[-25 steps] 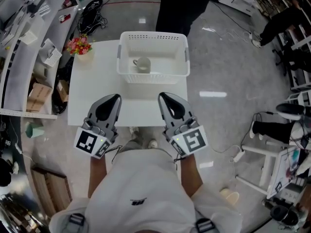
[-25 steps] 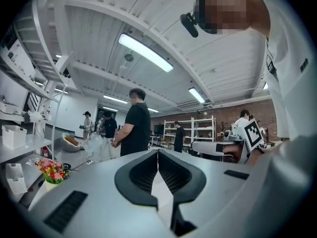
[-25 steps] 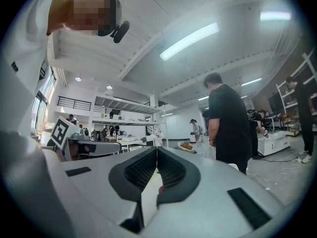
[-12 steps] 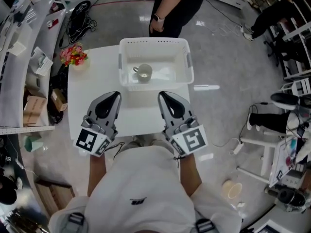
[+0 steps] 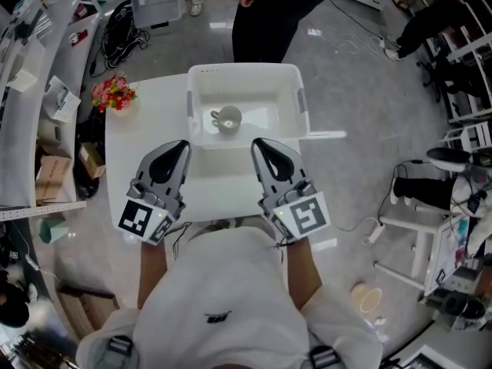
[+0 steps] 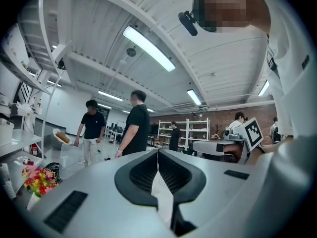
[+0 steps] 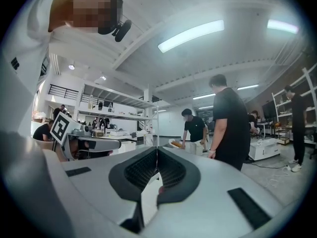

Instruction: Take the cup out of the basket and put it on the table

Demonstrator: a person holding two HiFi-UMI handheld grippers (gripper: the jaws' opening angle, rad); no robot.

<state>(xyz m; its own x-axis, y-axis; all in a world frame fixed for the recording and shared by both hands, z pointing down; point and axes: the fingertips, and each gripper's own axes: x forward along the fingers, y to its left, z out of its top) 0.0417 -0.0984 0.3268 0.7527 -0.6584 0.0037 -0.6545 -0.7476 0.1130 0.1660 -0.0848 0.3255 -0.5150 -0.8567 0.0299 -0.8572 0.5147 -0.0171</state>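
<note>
A pale cup point(image 5: 227, 118) lies inside the white plastic basket point(image 5: 246, 73) at the far side of the white table point(image 5: 123, 160). My left gripper point(image 5: 183, 143) and right gripper point(image 5: 257, 141) hover side by side over the table, their tips by the basket's near wall. Both are shut with nothing in them. In the left gripper view the left gripper point(image 6: 158, 150) points up at the room with its jaws pressed together. The right gripper point(image 7: 157, 149) shows the same in the right gripper view. The cup is not in either gripper view.
A pot of pink and red flowers point(image 5: 113, 93) stands at the table's far left corner. A person in black point(image 5: 277, 14) stands just behind the basket. Cluttered shelves point(image 5: 31, 68) run along the left, and a white stand point(image 5: 430, 252) is on the floor at the right.
Both grippers have drawn nearer to the basket's near wall, still shut. The person behind the table has shifted a little.
</note>
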